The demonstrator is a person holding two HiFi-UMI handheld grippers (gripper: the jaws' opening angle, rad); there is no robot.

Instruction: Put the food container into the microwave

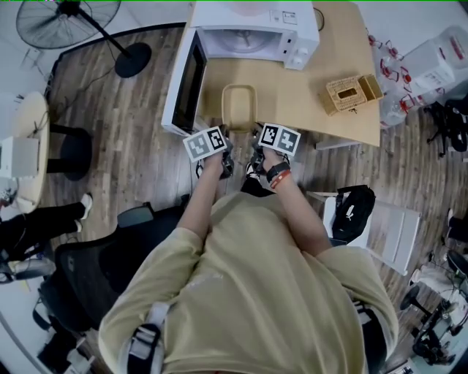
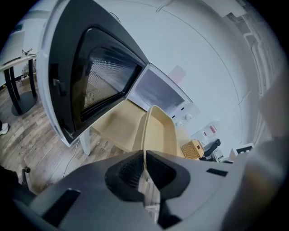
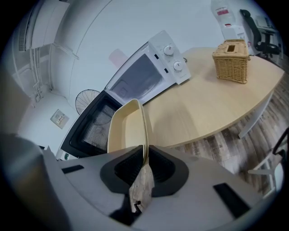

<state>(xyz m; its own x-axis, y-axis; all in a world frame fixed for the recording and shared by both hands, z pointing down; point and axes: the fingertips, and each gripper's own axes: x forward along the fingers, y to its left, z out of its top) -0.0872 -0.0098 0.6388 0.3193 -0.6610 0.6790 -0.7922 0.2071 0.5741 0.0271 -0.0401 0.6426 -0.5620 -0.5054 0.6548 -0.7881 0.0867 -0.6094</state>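
A beige, empty food container (image 1: 239,107) is held over the table's near edge, in front of the white microwave (image 1: 256,29), whose door (image 1: 186,84) swings open to the left. My left gripper (image 1: 222,150) is shut on the container's left rim (image 2: 145,135). My right gripper (image 1: 259,151) is shut on the right rim (image 3: 144,133). In the left gripper view the microwave's dark cavity (image 2: 156,92) lies beyond the container (image 2: 162,131). The right gripper view shows the container (image 3: 126,128) with the open door (image 3: 92,124) behind it.
A wicker box (image 1: 352,93) stands on the wooden table (image 1: 322,58) at the right. A fan (image 1: 69,22) stands on the floor at the far left. A white chair with a black bag (image 1: 351,212) sits at my right, and a round side table (image 1: 29,146) at my left.
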